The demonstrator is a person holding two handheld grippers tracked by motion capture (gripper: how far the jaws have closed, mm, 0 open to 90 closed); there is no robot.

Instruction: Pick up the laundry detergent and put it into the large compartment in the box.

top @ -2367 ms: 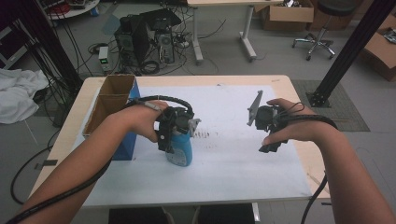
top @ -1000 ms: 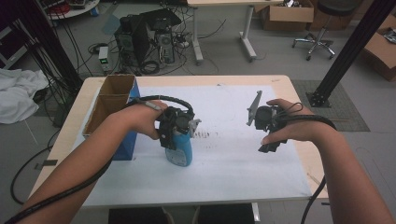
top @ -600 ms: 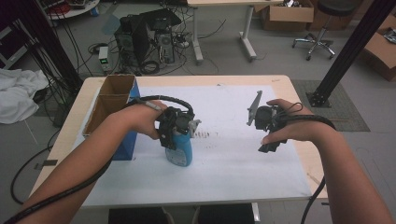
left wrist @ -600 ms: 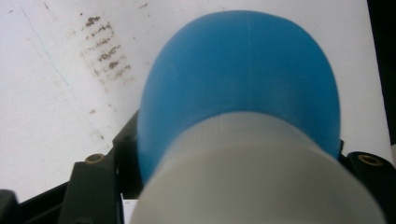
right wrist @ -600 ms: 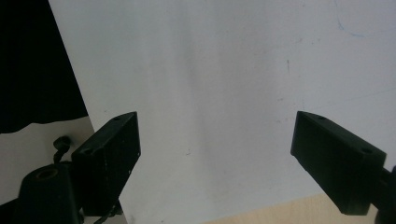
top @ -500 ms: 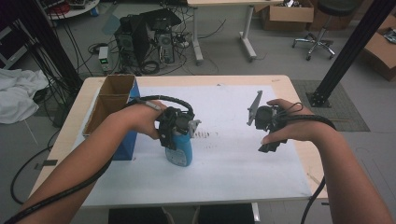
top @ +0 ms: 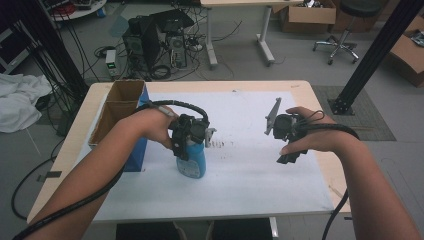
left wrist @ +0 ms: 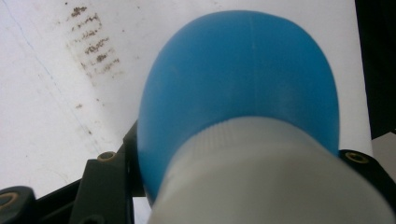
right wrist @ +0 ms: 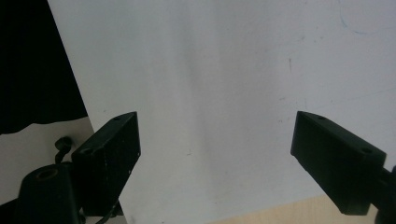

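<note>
1. Cardboard box (top: 116, 107) stands at the table's (top: 310, 95) left edge, open top, blue side facing the mat; nothing visibly inside it from the high view.
2. Blue bottle (top: 192, 159) stands upright on the white mat (top: 240, 185), just right of the box, near some dark smudges (top: 220, 144).
3. Left gripper (top: 189, 137) sits over the bottle's white cap (left wrist: 275, 177); its jaws have just been closing and now clamp the neck, bottle between them.
4. So the grasp looks done; the bottle isn't lifted yet, base on the mat. Lift and placing are left, likely into the box.
5. Right gripper (top: 287, 142) hangs well apart over the mat's right side, jaws spread wide, holding nothing (right wrist: 215, 144); no part in the work yet.
</note>
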